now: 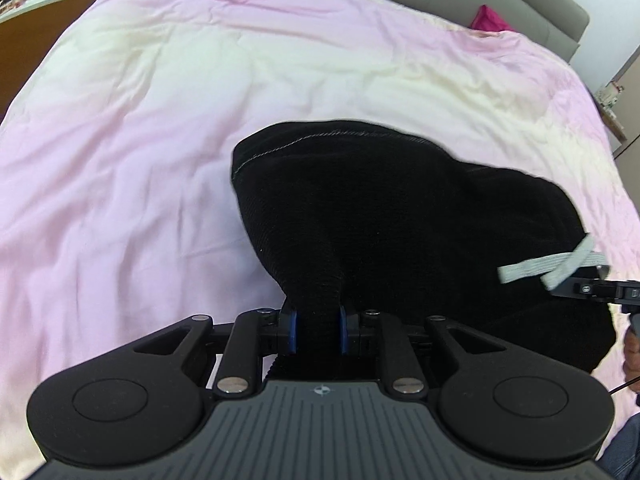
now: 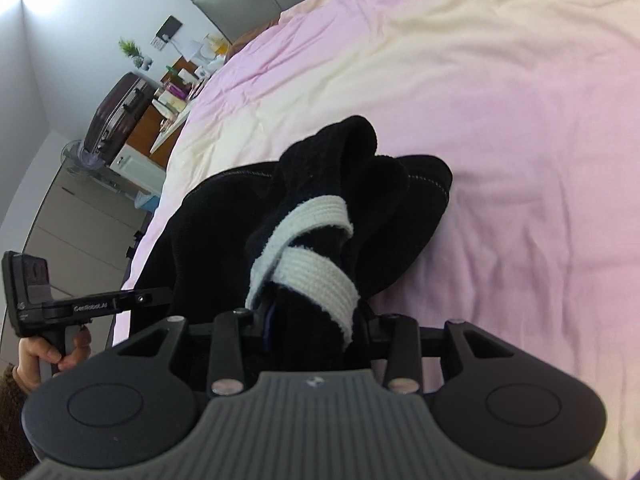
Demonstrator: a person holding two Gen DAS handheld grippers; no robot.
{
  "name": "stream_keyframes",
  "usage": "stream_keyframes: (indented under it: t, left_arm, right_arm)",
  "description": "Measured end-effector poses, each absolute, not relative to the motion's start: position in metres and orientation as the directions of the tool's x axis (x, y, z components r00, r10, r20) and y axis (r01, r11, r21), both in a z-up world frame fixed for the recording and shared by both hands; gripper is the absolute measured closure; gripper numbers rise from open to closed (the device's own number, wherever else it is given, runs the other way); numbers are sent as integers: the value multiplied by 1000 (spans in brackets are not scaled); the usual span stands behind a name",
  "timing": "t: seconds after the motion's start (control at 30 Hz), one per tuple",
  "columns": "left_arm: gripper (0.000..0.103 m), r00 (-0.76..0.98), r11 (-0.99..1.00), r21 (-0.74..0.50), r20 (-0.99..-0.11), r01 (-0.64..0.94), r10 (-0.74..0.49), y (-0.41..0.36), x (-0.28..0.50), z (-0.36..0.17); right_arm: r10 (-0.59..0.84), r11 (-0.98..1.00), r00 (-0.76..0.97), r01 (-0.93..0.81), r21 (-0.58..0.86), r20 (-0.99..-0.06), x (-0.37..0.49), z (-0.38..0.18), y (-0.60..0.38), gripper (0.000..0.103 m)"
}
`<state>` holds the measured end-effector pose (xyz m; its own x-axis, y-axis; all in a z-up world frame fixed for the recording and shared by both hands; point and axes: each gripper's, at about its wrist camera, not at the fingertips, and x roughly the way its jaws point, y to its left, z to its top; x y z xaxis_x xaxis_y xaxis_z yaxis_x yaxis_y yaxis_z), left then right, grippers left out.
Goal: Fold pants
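Black corduroy pants (image 1: 380, 216) hang bunched between two handheld grippers above a pink and cream bedcover (image 1: 140, 140), with much of the cloth slumping onto the bed beyond. At the near edge, the left gripper (image 1: 316, 328) has its blue-padded fingers (image 1: 293, 330) pressed against a narrow gathered neck of the fabric. The right gripper (image 2: 310, 320) appears clamped on a thicker wad near the waist, where a white drawstring (image 2: 316, 276) loops across the cloth and hides most of the jaws; only a sliver of blue pad shows, so the grip there is a judgement rather than a certainty.

The risks sit in that bundle. The pants are crumpled rather than spread, so any fold laid down now would likely trap creases and leave the legs uneven. Since the right grip seems to include the drawstring, a pull could draw the cord through its channel or let the cloth slide free of the pads. The left hold is on a thin pinch of ribbed cloth, which could slip if the two hands move apart sharply. Slack fabric dragging over the soft cover may also ruck the bedding, spoiling a flat surface for the fold.
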<state>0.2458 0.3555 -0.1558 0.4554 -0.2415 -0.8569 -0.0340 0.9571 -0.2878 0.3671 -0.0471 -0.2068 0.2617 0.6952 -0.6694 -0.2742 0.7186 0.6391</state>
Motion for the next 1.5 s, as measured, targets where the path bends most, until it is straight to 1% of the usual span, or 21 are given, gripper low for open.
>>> stream_keyframes:
  t: [0.17,0.23,0.27,0.3,0.33,0.4,0.5,0.57,0.6,0.67,0.7,0.8,0.83,0.9,0.97,1.07,1.23,1.33,1.4,1.43,1.5]
  left_arm:
    - [78,441,968,-250,-870,-5,-222,363,240,-179]
    - [75,431,970,-242,-878,-28,-207,359,243,-183]
    - [75,428,973,-230,-883,-35,-194,359,240,-180]
    - [73,425,975,-220,-887,-41,-183,357,240,-178]
    - [69,425,977,-209,-889,-43,-171,356,239,-173]
    - [65,441,982,-182,-885,-38,-147,355,231,-159]
    - [65,487,991,-131,-867,-17,-106,355,215,-129]
    - [65,541,993,-114,-836,-11,-90,354,209,-109]
    - [65,567,992,-129,-818,-15,-98,352,213,-101]
    - [65,610,988,-155,-784,-16,-113,345,228,-91]
    - [65,624,988,-151,-773,-11,-111,337,235,-89]
    - [66,637,993,-116,-765,2,-90,313,261,-99]
    - [67,641,993,-120,-763,-3,-90,309,269,-106]
    - [70,626,994,-110,-777,-22,-72,304,284,-121]
    - [71,593,994,-91,-804,-54,-42,305,298,-140]
    - [71,541,998,-31,-841,-59,6,307,313,-161]
    - [73,503,995,-5,-863,-97,45,310,331,-174]
    - [73,517,995,68,-851,-72,96,298,326,-168]
    - [73,549,995,72,-830,-71,100,297,311,-154]
    - [73,564,995,77,-819,-69,103,297,300,-147]
    - [72,589,996,79,-803,-44,89,301,271,-135]
  right_arm:
    - [640,767,219,-249,592,-737,370,-237,-46,62]
    - [608,792,215,-237,563,-764,371,-249,-42,53]
    - [589,805,220,-247,540,-777,370,-252,-41,51]
    - [575,813,229,-262,520,-785,370,-252,-38,46]
    - [563,821,234,-271,503,-793,369,-249,-37,41]
    - [537,834,238,-291,468,-809,367,-241,-36,39]
    - [503,847,283,-351,400,-817,361,-216,-42,38]
    - [476,854,341,-399,334,-811,355,-191,-45,38]
    - [470,855,371,-418,307,-801,354,-179,-45,41]
    - [464,851,431,-460,253,-774,352,-159,-40,55]
    - [458,847,458,-484,218,-762,353,-151,-32,64]
    - [471,815,470,-555,166,-746,361,-145,2,71]
    - [465,812,466,-564,152,-753,366,-149,11,78]
    - [407,829,481,-551,93,-776,378,-163,27,82]
    - [378,833,476,-549,67,-794,392,-178,35,82]
    - [356,825,476,-565,31,-804,407,-195,39,86]
    - [368,832,452,-550,71,-812,433,-219,44,85]
    - [367,849,448,-519,97,-815,440,-223,45,84]
    - [360,841,455,-537,72,-814,434,-217,45,83]
    - [366,837,462,-543,69,-808,429,-210,44,81]
    - [406,830,485,-550,91,-775,411,-194,34,79]
